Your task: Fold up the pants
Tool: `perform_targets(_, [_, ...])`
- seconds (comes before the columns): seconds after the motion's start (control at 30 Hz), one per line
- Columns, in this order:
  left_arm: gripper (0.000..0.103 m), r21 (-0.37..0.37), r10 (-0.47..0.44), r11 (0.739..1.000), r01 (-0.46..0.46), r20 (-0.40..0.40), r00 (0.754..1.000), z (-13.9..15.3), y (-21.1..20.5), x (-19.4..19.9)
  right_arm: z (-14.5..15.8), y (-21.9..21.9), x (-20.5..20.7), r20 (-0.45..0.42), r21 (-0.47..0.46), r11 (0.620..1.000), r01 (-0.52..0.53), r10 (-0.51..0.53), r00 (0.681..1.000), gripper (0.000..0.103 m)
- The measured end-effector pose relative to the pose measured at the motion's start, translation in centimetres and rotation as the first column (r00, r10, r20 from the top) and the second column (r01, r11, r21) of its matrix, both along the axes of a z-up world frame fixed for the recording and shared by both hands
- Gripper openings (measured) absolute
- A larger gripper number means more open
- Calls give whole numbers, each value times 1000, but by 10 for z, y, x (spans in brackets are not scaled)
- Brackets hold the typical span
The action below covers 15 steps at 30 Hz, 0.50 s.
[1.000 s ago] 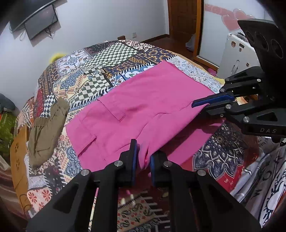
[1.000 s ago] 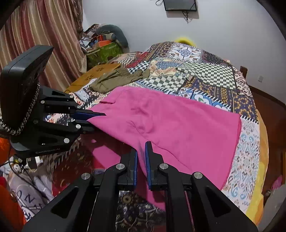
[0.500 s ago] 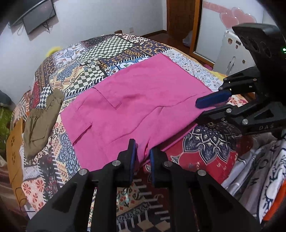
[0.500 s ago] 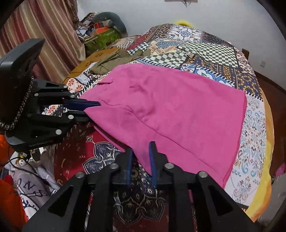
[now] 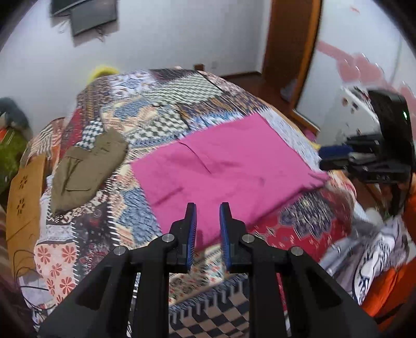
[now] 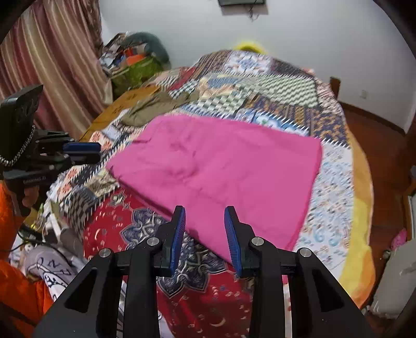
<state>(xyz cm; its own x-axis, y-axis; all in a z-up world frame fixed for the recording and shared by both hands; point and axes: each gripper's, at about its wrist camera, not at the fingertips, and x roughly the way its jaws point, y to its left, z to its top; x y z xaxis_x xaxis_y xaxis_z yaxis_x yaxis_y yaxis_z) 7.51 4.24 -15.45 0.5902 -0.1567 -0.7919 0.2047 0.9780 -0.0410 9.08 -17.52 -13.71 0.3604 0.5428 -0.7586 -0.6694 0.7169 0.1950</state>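
The pink pants (image 5: 223, 166) lie flat and folded over on the patchwork bedspread (image 5: 161, 104); they also show in the right wrist view (image 6: 221, 169). My left gripper (image 5: 207, 208) is open and empty, just above the near edge of the pants. It shows from the side in the right wrist view (image 6: 83, 152). My right gripper (image 6: 205, 210) is open and empty above the near edge of the pants. It shows at the right in the left wrist view (image 5: 335, 156), off the corner of the pants.
Olive-green pants (image 5: 88, 166) lie on the bed to the left of the pink ones. A wall TV (image 5: 91, 15) hangs behind the bed. Curtains (image 6: 52, 65) and a heap of bags (image 6: 135, 62) stand at the left. Printed cloth (image 5: 369, 247) lies by the bed's near edge.
Both grippers have let go of the pink pants and opened. They have drawn back from the cloth, and the pants now lie flat on the bed.
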Motion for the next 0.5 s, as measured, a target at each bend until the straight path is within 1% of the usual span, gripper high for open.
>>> perform_targets(0.07, [17,-24,21,999,-22,-19,1000,-4,5,9,0,-1,6,-2,10,1000,19,-19,1000,28])
perform_targets(0.17, [17,-55,28,998,-32,-67,997,-21,6,19,-10,1,14,-34,2,999,40,-40,999,28])
perform_targets(0.3, [17,-55,24,998,-33,-147,989,-50,2,26,-38,0,20,-104,-39,998,57,-60,993,28])
perform_targets(0.37, [18,-40,25,999,-32,-162,986,-61,1,25,-54,-2,21,-146,-61,996,62,-70,987,28])
perform_targets(0.4, [21,-37,22,999,-28,-158,987,-65,2,24,-61,-4,21,-160,-68,995,66,-77,984,28])
perform_targets(0.5, [23,-55,25,998,-34,-150,988,-67,8,20,-66,-15,21,-177,-53,994,97,-105,979,28])
